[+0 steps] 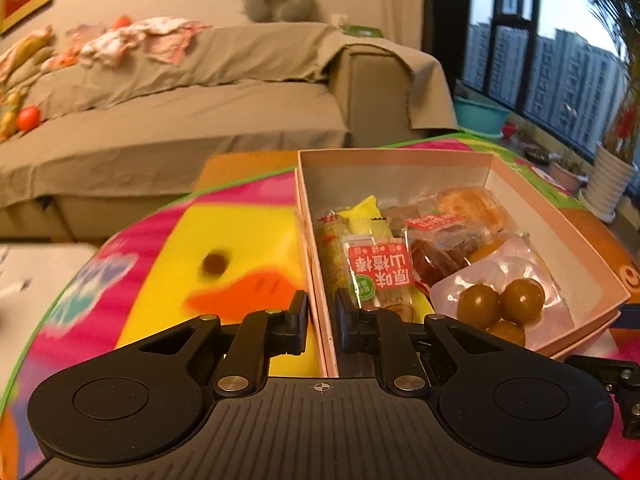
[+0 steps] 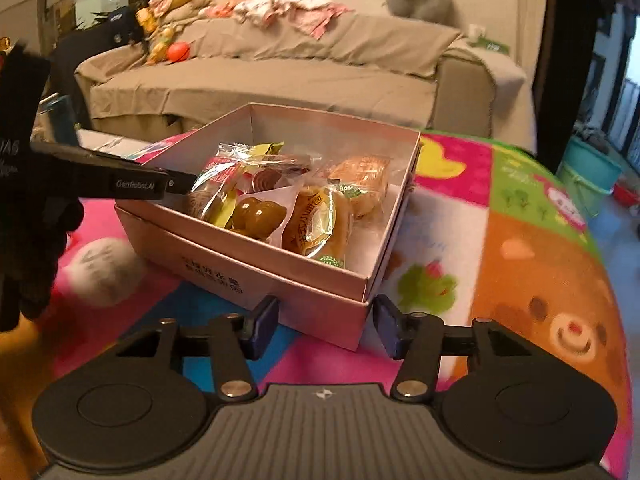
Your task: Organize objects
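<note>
An open pink cardboard box (image 1: 400,158) stands on a colourful mat, with its tray nested in a second pink shell. Inside lie wrapped snacks: a red-labelled packet (image 1: 380,276), a clear pack of green fruits (image 1: 500,308) and a wrapped pastry (image 1: 472,204). My left gripper (image 1: 323,320) is shut on the box's left wall, one finger inside and one outside. In the right wrist view that same left gripper (image 2: 176,186) reaches the wall from the left. My right gripper (image 2: 325,330) is open, low at the box's (image 2: 248,276) near corner, its blue pads (image 2: 264,326) clear of the card.
The mat (image 1: 224,240) shows a yellow duck print and covers a raised surface. A beige sofa (image 1: 200,120) with clothes and toys runs behind. A teal basin (image 2: 588,176) and a white plant pot (image 1: 608,176) stand by the window at the right. A black-gloved hand (image 2: 36,240) is at the left.
</note>
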`<state>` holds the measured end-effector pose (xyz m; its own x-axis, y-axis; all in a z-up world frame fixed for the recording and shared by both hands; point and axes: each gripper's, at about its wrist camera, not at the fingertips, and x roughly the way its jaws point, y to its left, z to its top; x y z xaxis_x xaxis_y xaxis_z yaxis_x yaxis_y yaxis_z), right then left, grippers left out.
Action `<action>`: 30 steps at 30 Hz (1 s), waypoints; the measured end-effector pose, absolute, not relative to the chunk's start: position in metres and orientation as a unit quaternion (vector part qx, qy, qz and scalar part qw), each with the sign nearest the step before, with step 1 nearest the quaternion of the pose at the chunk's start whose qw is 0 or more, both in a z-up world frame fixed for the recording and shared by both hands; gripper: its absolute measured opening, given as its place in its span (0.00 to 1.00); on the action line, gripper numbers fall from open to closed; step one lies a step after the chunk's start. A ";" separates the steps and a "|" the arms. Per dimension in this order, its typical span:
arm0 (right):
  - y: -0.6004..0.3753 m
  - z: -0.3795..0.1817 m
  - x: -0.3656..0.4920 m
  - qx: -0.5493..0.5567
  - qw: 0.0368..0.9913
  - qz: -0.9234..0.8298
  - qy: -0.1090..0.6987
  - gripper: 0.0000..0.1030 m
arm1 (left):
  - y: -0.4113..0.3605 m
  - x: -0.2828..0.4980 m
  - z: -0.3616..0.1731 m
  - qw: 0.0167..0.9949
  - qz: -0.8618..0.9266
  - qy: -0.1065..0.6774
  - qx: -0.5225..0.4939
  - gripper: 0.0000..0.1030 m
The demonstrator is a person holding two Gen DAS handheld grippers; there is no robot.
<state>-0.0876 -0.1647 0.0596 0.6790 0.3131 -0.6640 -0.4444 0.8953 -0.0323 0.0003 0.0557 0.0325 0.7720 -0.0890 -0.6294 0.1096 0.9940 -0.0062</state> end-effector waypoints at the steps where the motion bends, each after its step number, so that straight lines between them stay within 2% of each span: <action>1: -0.167 0.059 -0.079 -0.095 0.913 0.201 0.341 0.51 | 0.051 0.017 0.032 0.941 -0.057 0.334 0.018 0.15; 5: -0.174 0.056 -0.028 -0.096 0.923 0.164 0.334 0.54 | 0.037 0.084 0.025 0.948 -0.072 0.311 0.000 0.17; 6: -0.175 0.054 -0.012 -0.098 0.927 0.151 0.328 0.58 | 0.038 0.094 0.023 0.949 -0.075 0.307 -0.004 0.18; 8: -0.175 0.050 0.011 -0.101 0.933 0.136 0.317 0.65 | 0.039 0.111 0.020 0.949 -0.072 0.308 0.011 0.33; 9: -0.175 0.048 0.021 -0.100 0.935 0.129 0.316 0.69 | 0.042 0.115 0.020 0.949 -0.066 0.307 0.020 0.51; 10: -0.175 0.045 0.028 -0.098 0.935 0.126 0.317 0.69 | 0.044 0.115 0.020 0.952 -0.051 0.300 0.032 0.60; 11: -0.174 0.042 0.032 -0.094 0.935 0.125 0.318 0.71 | 0.045 0.113 0.020 0.954 -0.037 0.294 0.041 0.63; 13: -0.173 0.038 0.031 -0.087 0.936 0.125 0.317 0.78 | 0.049 0.104 0.023 0.961 -0.007 0.274 0.048 0.65; 15: -0.173 0.037 0.025 -0.082 0.939 0.111 0.314 0.93 | 0.056 0.085 0.029 0.969 -0.010 0.246 0.024 0.65; 17: -0.175 0.041 0.009 -0.070 0.945 0.099 0.304 1.00 | 0.058 0.056 0.041 0.975 -0.009 0.220 0.009 0.65; 18: -0.178 0.044 -0.004 -0.060 0.948 0.093 0.299 1.00 | 0.058 0.038 0.046 0.979 -0.001 0.204 0.008 0.61; 21: -0.186 0.049 -0.037 -0.032 0.946 0.076 0.313 1.00 | 0.057 -0.025 0.056 0.983 -0.002 0.184 0.000 0.60; 25: -0.190 0.043 -0.087 -0.007 0.936 0.074 0.345 1.00 | 0.046 -0.091 0.038 0.966 -0.059 0.253 0.002 0.60; 30: -0.183 0.026 -0.115 -0.029 0.933 0.054 0.355 1.00 | 0.032 -0.112 0.003 0.944 -0.068 0.322 0.020 0.61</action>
